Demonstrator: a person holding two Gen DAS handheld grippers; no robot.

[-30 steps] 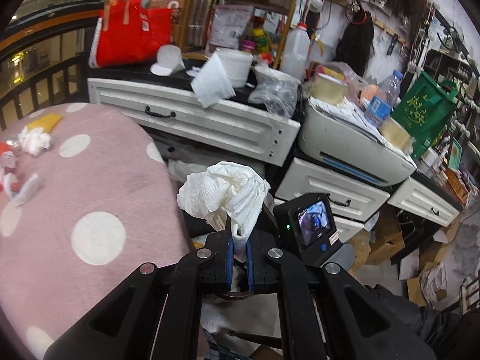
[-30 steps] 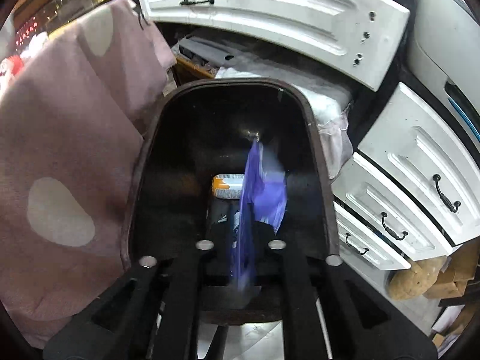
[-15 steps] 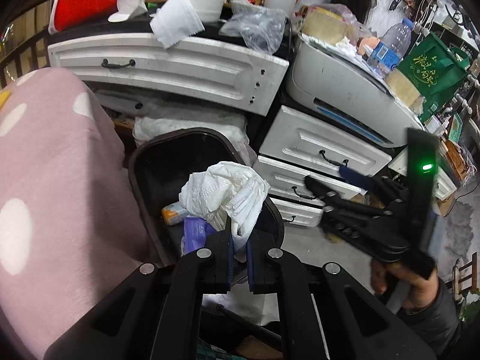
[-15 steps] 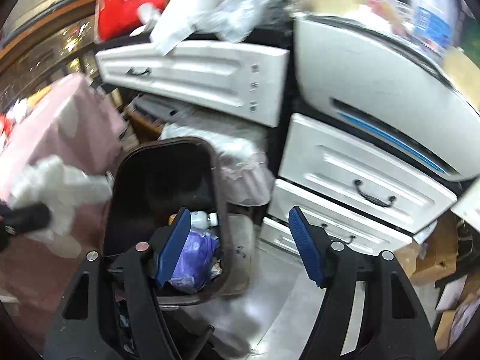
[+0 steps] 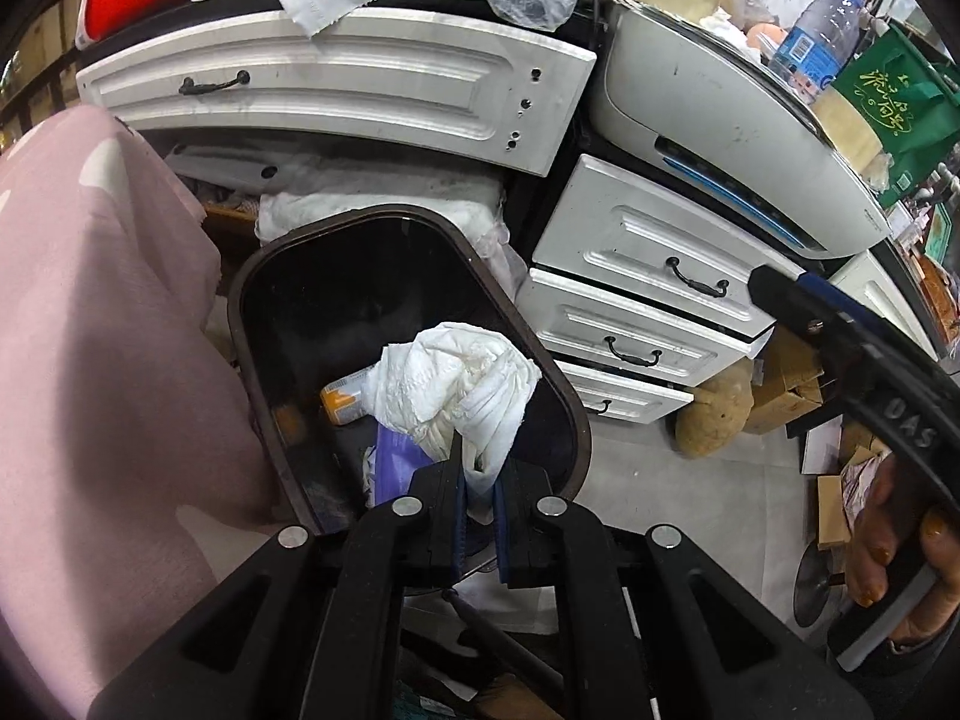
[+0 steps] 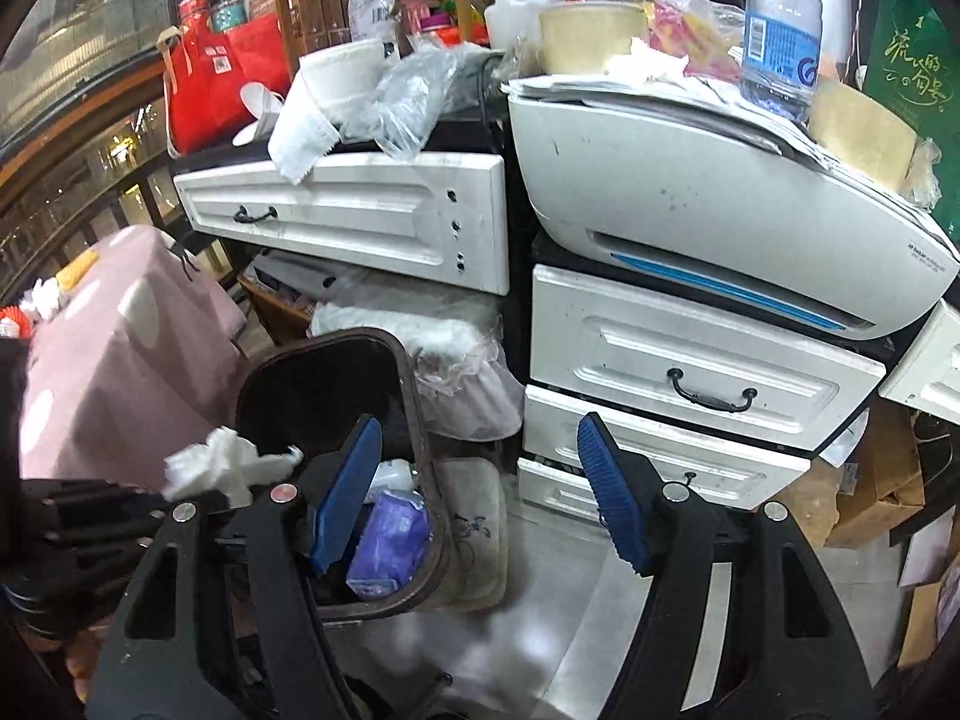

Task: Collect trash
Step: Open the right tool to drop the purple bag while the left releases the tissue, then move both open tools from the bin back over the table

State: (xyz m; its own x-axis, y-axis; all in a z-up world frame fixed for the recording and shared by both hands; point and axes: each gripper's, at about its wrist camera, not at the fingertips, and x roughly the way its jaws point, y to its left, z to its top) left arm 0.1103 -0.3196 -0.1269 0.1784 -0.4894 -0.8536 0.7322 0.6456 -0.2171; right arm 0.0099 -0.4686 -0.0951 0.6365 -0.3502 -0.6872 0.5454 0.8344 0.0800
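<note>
Left gripper fingers pinch a crumpled white tissue above the dark bin. Right gripper fingers spread wide, empty, beside the bin. Purple wrapper lies inside the bin.

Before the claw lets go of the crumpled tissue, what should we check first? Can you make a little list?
1. Crumpled tissue gripped by the left claw: ok, pinched between the pads.
2. Tissue above the trash bin opening: ok, it hangs over the inside.
3. Room in the bin: ok, only a purple wrapper and an orange-labelled container at the bottom.
4. Right claw out of the way: ok, open, empty, off to the side.
5. Bin standing steady: cannot tell.
</note>
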